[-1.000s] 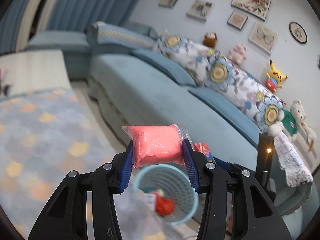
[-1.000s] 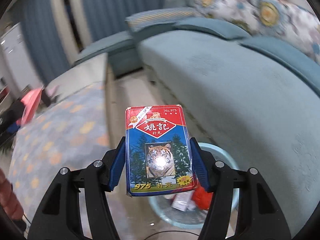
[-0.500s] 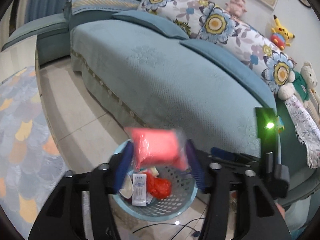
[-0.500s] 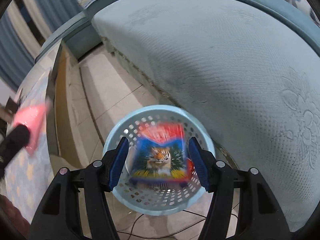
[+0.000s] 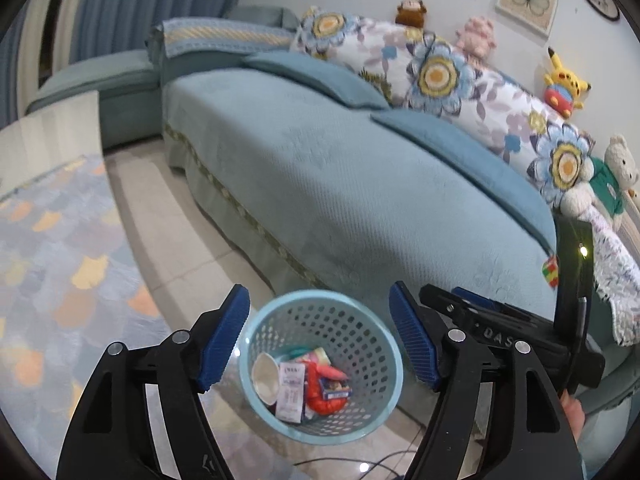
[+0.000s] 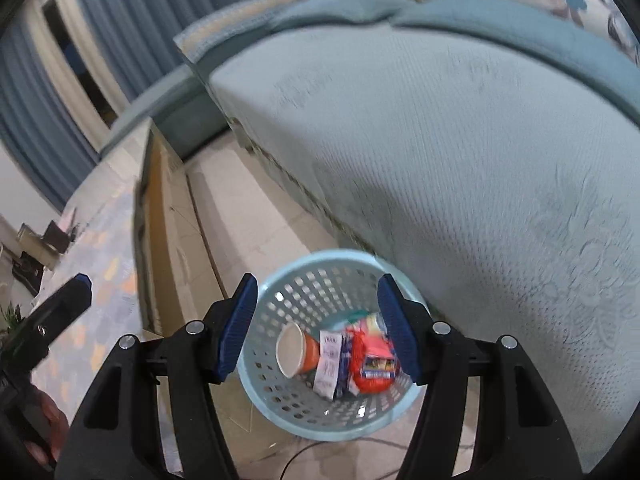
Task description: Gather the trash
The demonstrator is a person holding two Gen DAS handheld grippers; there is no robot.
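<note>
While both are hanging over the basket (image 5: 384, 392), the left gripper (image 5: 320, 336) (jaws just opening) and right gripper (image 6: 318, 322) are gaping empty; trash (image 6: 370, 364) is lying inside.

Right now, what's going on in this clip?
A person with tongs in each hand is tidying trash into a light blue basket on the floor beside the sofa. Both the left tongs and right tongs hang open and empty above it; the left jaws have just been opening. A paper cup, a red packet and other wrappers lie inside.
</note>
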